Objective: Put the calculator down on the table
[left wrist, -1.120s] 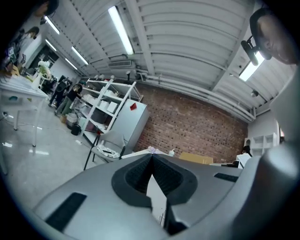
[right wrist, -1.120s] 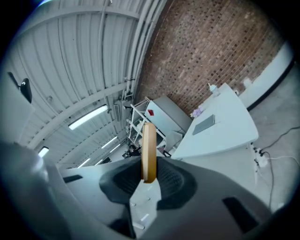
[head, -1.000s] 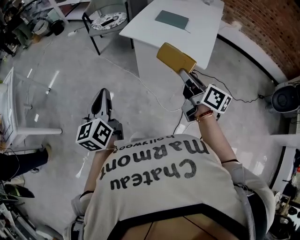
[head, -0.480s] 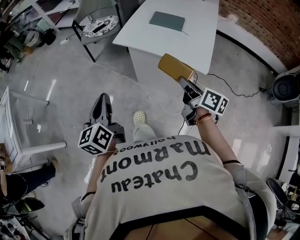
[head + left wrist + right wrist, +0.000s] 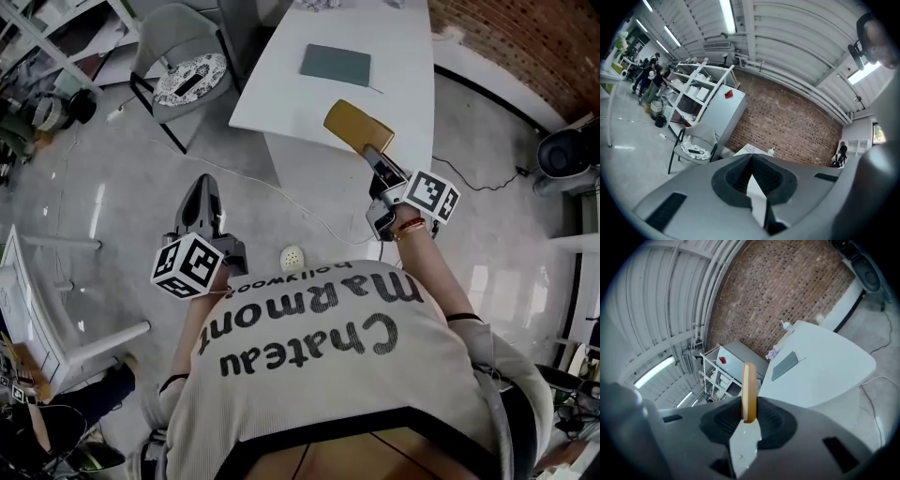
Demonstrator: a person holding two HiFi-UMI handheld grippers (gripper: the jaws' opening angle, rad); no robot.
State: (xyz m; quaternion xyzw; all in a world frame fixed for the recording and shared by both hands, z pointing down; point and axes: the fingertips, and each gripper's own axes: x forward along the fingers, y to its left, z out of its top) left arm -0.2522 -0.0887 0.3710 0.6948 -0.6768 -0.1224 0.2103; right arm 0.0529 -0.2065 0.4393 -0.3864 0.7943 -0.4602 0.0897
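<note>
Calculator clamped in right claw near table.

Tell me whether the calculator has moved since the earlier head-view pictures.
Yes. Held in the right gripper, the calculator has advanced farther over the white table, toward the grey pad lying on it; earlier it hung at the table's near edge.

The floor was grey polished concrete, with pale light reflected on it and a thin cable trailing across. A white table stood near a red brick wall. Beside the table stood a grey chair with a patterned cushion. Farther off were white shelves and a white cabinet. Tube lights ran along the ribbed white ceiling.
</note>
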